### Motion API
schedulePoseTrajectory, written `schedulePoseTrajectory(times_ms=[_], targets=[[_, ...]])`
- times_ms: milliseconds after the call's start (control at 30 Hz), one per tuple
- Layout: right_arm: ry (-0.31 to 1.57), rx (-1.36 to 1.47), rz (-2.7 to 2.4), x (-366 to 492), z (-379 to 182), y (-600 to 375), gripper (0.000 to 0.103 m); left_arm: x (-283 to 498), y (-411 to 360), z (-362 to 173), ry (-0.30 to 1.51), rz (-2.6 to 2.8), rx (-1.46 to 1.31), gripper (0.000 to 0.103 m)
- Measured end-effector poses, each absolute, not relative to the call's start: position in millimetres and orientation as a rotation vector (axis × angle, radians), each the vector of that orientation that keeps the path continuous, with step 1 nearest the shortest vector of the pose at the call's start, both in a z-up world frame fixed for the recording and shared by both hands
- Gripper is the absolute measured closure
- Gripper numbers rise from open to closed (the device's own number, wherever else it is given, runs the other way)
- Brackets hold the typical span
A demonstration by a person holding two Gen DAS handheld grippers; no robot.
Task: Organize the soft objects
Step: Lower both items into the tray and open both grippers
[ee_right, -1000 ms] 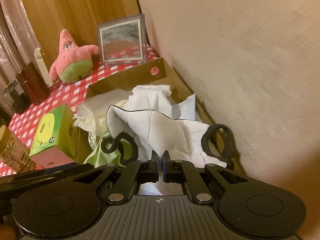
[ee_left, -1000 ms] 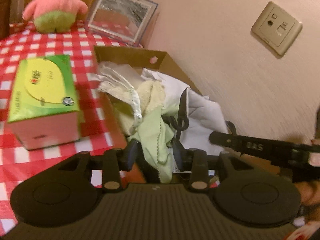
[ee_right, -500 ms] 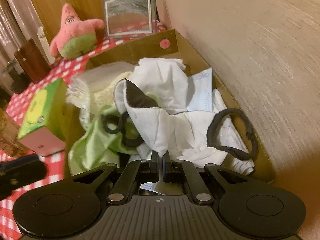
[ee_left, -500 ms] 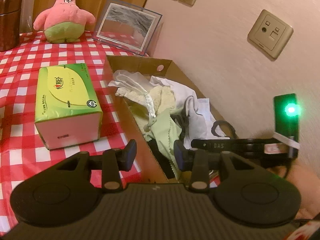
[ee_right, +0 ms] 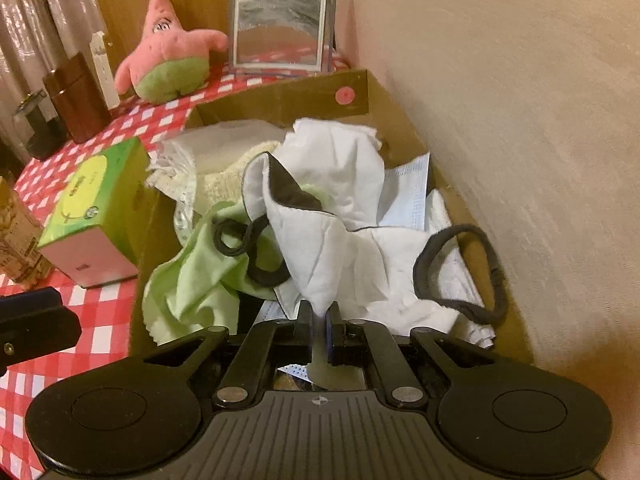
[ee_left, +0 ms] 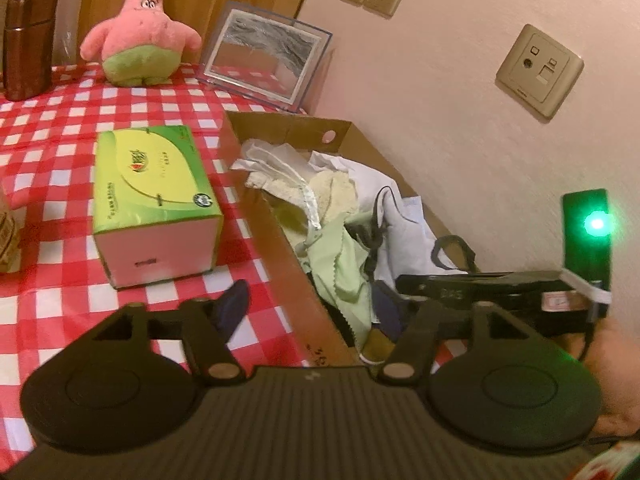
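Table under red-white checked cloth [ee_left: 60,128]. Directly on it: cardboard box [ee_left: 280,232] along wall, green tissue box [ee_left: 154,196] beside it, pink star plush [ee_left: 142,36], clear picture frame [ee_left: 266,56], brown canister [ee_left: 26,44] at far edge.

Red-white checked tablecloth [ee_left: 60,128], pink-green plush [ee_left: 142,36].

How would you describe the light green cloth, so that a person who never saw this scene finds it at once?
Find the open cardboard box against the wall on the red checked tablecloth. Inside, on the side nearest the green tissue box, lies the light green cloth. It is the only green fabric there; its neighbours are white or cream, and a black elastic loop rests on it.
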State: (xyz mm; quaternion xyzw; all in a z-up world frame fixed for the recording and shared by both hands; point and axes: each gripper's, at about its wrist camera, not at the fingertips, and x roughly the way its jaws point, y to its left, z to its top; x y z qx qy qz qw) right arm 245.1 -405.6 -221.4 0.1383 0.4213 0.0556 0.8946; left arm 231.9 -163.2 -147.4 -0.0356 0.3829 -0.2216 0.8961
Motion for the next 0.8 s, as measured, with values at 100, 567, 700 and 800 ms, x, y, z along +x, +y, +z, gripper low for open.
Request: schedulePoseTrajectory(times_ms=[100,567,700,800], targets=[[0.854,0.26,0.126,235.9,-212.2,-404.8,0.055,227.3,-158.6,-144.9,0.789,-0.45,-0.071,0.03],[0.801,0.244,0.103,192.8,-172.5,-400.0,0.036,201.4,-144.3,-136.0,0.784,-0.367,-0.008,0.008],[0.785,0.236,0.087,182.0,-161.1,-395.4,0.035,194.3,-135.9,-131.3,0.781,-0.334,-0.008,0.0],[0.771,0.228,0.083,172.9,-152.4,-391.5,0.034,187.5,-130.9,-127.7,0.772,-0.334,-0.013,0.0]])
